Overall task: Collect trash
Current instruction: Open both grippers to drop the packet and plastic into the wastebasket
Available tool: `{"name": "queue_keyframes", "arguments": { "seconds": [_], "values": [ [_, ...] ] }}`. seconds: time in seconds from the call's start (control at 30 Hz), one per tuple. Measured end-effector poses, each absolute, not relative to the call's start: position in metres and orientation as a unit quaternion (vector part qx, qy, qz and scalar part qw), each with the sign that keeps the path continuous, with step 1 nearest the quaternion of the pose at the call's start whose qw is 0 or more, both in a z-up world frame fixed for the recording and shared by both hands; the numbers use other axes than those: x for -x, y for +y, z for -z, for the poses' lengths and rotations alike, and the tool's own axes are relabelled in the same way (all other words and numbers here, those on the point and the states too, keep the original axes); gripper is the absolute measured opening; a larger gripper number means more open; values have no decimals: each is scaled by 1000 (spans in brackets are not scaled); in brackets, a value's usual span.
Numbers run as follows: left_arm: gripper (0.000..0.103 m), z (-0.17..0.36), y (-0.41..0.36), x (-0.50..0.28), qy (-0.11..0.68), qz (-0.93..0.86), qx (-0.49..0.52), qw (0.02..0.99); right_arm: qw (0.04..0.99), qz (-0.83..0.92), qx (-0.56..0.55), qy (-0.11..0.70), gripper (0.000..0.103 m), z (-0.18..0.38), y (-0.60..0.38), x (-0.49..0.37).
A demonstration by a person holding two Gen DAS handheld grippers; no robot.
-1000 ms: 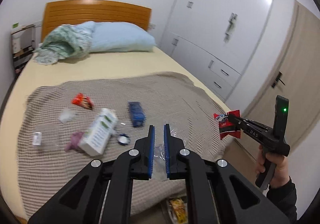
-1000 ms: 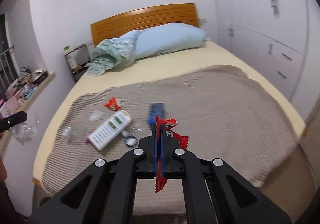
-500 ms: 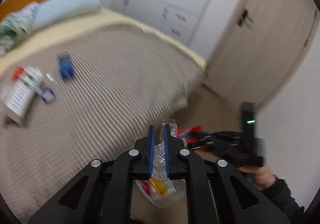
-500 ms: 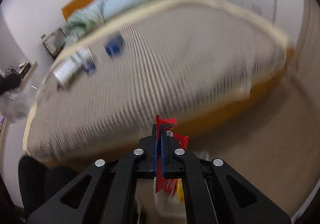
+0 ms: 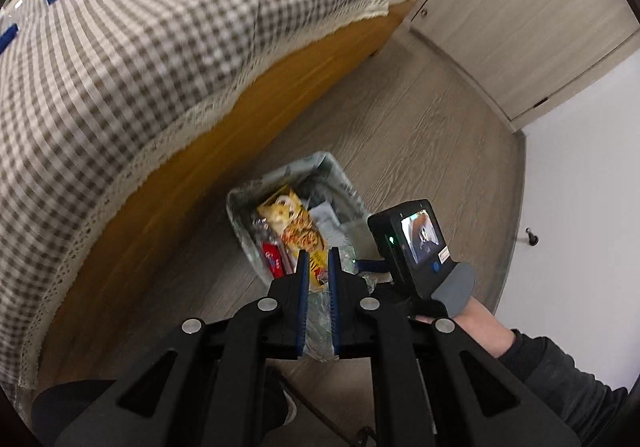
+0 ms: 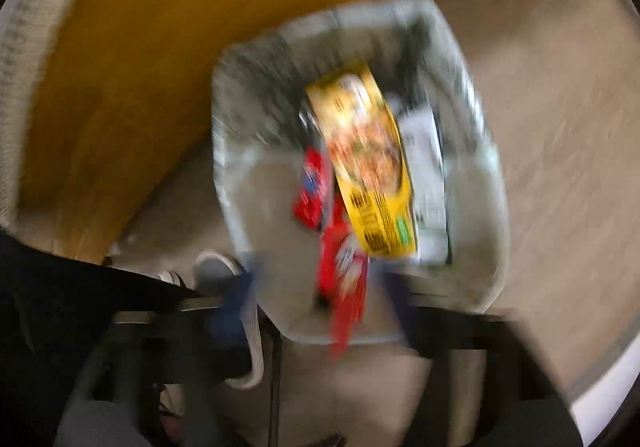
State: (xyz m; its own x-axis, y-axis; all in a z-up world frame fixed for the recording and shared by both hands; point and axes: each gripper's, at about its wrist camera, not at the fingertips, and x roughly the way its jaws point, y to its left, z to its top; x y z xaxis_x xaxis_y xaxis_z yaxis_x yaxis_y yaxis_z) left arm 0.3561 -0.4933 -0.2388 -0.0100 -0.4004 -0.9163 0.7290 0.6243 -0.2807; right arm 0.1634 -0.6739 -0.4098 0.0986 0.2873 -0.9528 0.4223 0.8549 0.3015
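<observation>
Drop-off step: both grippers hang over the lined trash bin beside the bed. The right gripper has jaws opening — the red wrapper falls free between them. The left gripper is clamped on clear plastic; next, release it over the bin.

Motion blur smears the right hand-held gripper and the red wrapper between its fingers.

Bin sits mid-frame on the floor, mouth open upward but already crowded by the yellow packet and red wrappers. Bed frame walls off your left, just beside the bin. Bare wood floor to the upper right gives you passage. Door beyond.
</observation>
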Motion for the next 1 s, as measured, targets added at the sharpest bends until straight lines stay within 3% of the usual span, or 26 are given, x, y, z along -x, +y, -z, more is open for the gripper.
{"name": "queue_keyframes", "arguments": {
  "seconds": [0.13,0.43,0.8,0.87,0.9,0.93,1.0],
  "values": [
    [7,261,-500,-363,601,403,-145,675,695,56,-289,656,68,412,-690,-150],
    [7,328,-553,-356,645,399,-201,621,731,197,-335,560,68,344,-749,-87],
    [10,392,-602,-340,678,394,-231,576,699,237,-378,558,68,356,-764,-46],
    [25,407,-607,-336,681,381,-246,575,700,235,-380,557,68,355,-764,-47],
    [48,418,-607,-335,681,372,-261,575,701,232,-379,558,68,355,-762,-48],
    [55,422,-605,-334,682,368,-267,572,703,227,-376,559,68,354,-760,-51],
    [55,439,-601,-336,693,362,-280,558,706,223,-372,560,68,353,-758,-53]
  ]
}}
